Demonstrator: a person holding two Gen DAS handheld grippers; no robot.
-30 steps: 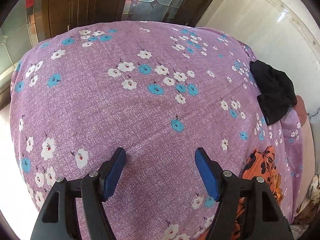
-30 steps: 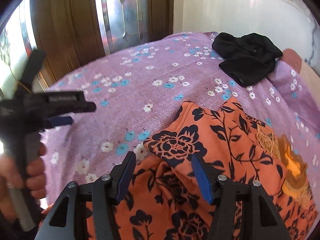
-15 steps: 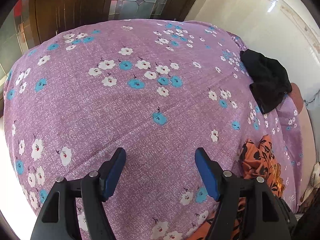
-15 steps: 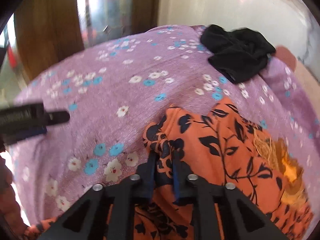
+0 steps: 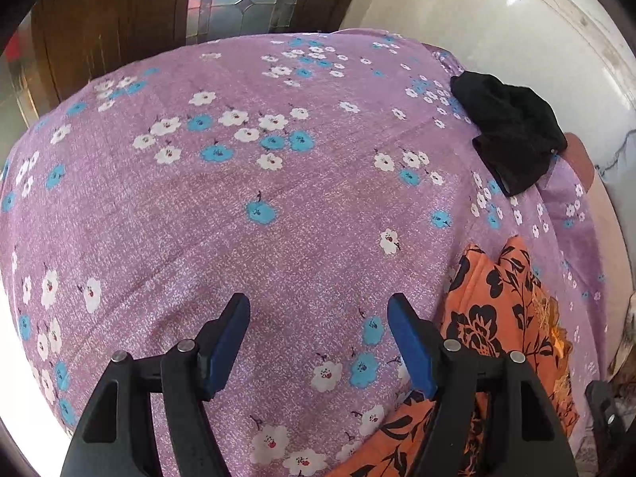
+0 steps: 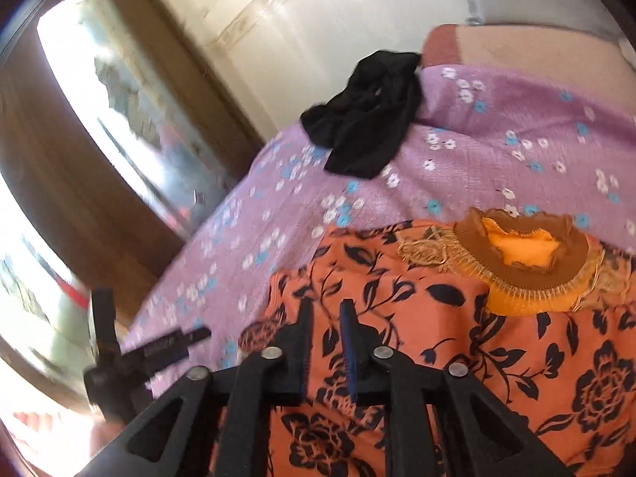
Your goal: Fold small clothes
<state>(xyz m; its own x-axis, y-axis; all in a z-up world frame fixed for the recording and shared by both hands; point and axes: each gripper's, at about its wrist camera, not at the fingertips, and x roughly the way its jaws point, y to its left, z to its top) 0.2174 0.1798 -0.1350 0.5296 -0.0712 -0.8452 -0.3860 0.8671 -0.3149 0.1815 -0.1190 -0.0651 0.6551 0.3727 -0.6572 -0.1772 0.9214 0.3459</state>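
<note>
Right wrist view: right gripper (image 6: 326, 344), fingers nearly together, apparently pinching the orange floral garment (image 6: 469, 342) directly beneath it; left gripper (image 5: 320, 342), spread and empty, sits left of the cloth.

Matt purple floral cloth bedsheet (image 5: 278, 206), soft orange printed fabric garment (image 6: 457, 318), glossy white wall (image 5: 457, 20), dark varnished wood door (image 5: 99, 20).

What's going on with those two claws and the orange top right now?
Left gripper open, over bare purple bedsheet. Right gripper nearly shut; grip on orange floral top unclear. Black garment far off, nothing blocking.
</note>
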